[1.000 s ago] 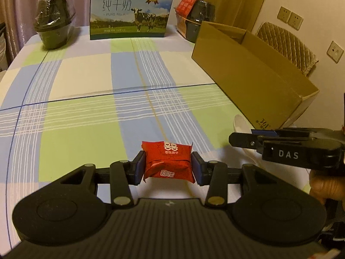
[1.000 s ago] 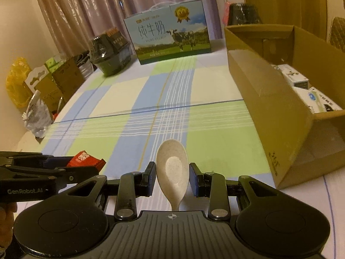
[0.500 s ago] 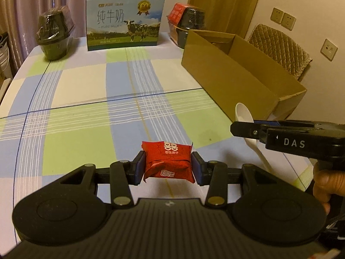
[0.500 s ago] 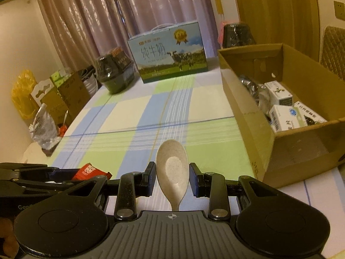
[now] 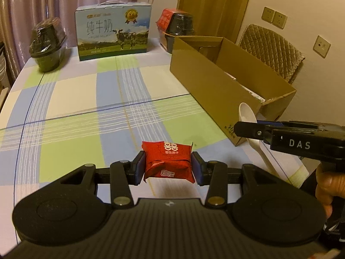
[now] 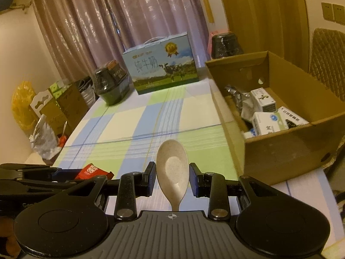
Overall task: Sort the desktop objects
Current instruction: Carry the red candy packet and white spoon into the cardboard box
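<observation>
Here my left gripper [image 5: 167,165] was held level above the checked tablecloth [image 5: 71,99], its pads clamped on a crinkled red foil packet [image 5: 168,161]. Beside it, my right gripper [image 6: 172,178] gripped a speckled cream spoon [image 6: 171,168], bowl forward and handle back; whether the pads touched the bowl's sides I could not tell. Farther right stood the open cardboard box [image 6: 278,151] holding small white cartons [image 6: 264,101]. At the far edge stood a glossy milk carton case [image 5: 113,31].

A big blue milk box [image 5: 113,33] with a cow on it stands at the far end of the checked tablecloth [image 5: 71,112], between two dark wrapped bowls [image 5: 47,43], near pink curtains [image 6: 120,15].
</observation>
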Action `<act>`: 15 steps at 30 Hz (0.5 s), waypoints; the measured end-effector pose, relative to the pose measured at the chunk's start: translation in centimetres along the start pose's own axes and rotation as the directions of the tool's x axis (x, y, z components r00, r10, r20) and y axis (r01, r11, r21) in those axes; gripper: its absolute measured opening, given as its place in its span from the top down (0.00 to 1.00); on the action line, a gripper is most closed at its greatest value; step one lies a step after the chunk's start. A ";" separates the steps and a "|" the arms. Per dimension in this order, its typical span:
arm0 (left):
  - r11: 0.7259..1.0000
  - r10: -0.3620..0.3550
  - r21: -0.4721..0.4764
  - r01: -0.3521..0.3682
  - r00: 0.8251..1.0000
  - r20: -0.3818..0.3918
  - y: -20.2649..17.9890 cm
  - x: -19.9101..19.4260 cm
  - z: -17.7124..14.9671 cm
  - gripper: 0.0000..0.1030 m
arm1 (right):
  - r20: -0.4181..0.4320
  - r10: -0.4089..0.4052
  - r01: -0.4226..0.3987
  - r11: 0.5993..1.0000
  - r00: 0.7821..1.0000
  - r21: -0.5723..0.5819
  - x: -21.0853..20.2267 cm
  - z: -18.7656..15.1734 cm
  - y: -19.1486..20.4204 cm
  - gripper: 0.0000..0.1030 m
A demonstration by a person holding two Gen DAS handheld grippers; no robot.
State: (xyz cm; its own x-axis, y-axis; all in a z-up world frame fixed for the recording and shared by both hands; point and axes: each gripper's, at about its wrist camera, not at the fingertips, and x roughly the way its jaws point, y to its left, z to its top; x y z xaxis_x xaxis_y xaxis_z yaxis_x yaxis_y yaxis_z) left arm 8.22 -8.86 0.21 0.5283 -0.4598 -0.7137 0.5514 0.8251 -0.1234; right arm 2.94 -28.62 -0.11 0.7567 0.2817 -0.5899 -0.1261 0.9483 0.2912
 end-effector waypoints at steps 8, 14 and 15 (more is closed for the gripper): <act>0.998 -0.049 0.034 0.049 0.998 0.026 -3.1 0.5 2.4 0.62 | 0.073 -0.048 0.046 0.998 0.996 0.036 -2.8 3.0 -2.8 0.71; 0.991 -0.114 0.072 0.110 0.992 0.055 -6.7 1.7 5.7 0.62 | 0.131 -0.082 0.077 0.996 0.988 0.037 -4.3 7.0 -6.5 0.71; 0.990 -0.123 0.083 0.118 0.991 0.061 -7.3 1.8 6.4 0.62 | 0.137 -0.087 0.083 0.996 0.987 0.034 -4.4 7.8 -7.1 0.71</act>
State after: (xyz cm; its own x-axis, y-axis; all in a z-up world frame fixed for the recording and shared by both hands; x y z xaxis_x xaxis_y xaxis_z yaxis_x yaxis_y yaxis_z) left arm 9.24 -17.86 4.18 0.4950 -0.5770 -0.6496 0.6615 0.7350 -0.1489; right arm 5.51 -37.75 6.29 0.8456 0.1755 -0.5042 -0.0409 0.9629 0.2666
